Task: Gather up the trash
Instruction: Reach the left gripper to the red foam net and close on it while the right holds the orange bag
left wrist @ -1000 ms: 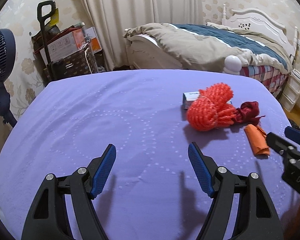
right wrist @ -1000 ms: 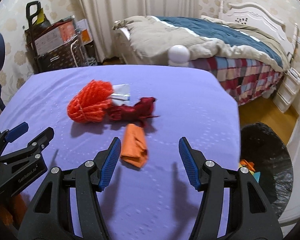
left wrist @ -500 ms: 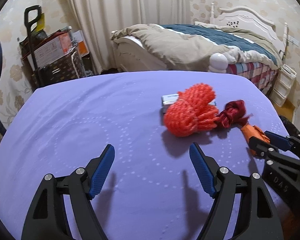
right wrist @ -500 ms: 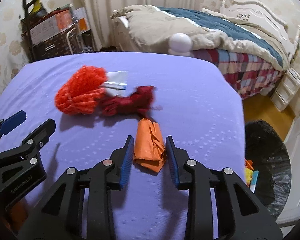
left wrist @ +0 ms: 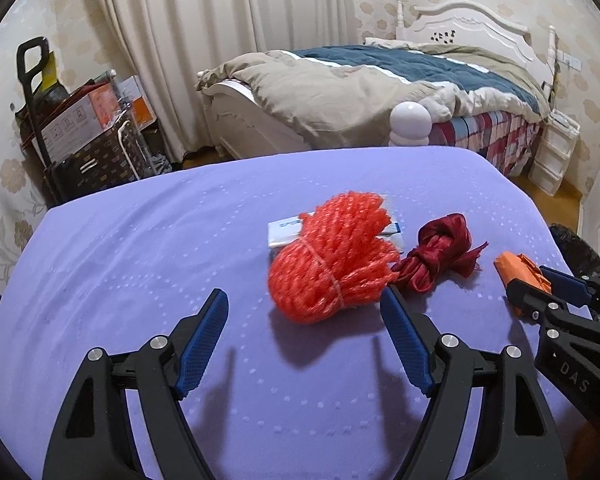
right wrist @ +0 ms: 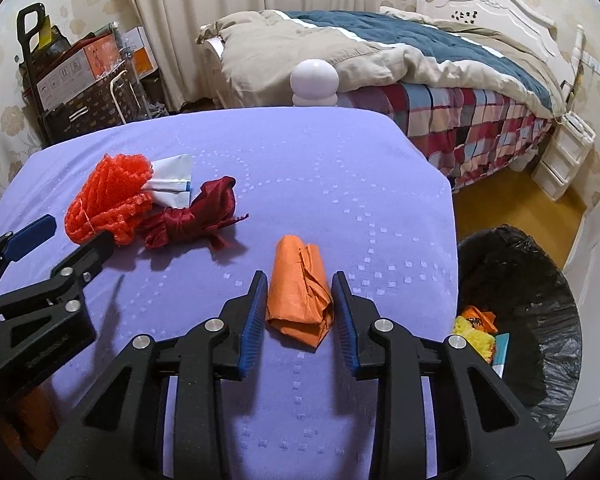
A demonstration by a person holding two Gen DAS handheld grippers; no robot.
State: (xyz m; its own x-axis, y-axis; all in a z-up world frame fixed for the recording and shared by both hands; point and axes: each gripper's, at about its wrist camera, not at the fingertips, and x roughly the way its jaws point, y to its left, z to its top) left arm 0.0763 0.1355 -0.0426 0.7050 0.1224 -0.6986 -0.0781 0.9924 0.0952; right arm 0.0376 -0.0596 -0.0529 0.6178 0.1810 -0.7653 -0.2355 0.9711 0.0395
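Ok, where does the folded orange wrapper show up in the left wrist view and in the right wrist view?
Left wrist view: the orange wrapper sits at the far right, partly hidden by the right gripper.
Right wrist view: it lies at lower centre, between that gripper's fingers.
Shared landmark: the dark red ribbon, beside the wrapper on the purple table.

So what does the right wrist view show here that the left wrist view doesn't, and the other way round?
Only the right wrist view shows inside the black-lined trash bin, with yellow and orange scraps at its bottom, and the right gripper with its pads around the orange wrapper.

Only the left wrist view shows the left gripper from behind, wide open and pointed at the red mesh net.

Both show the net, the dark red ribbon, the white packet, the orange wrapper and the purple table.
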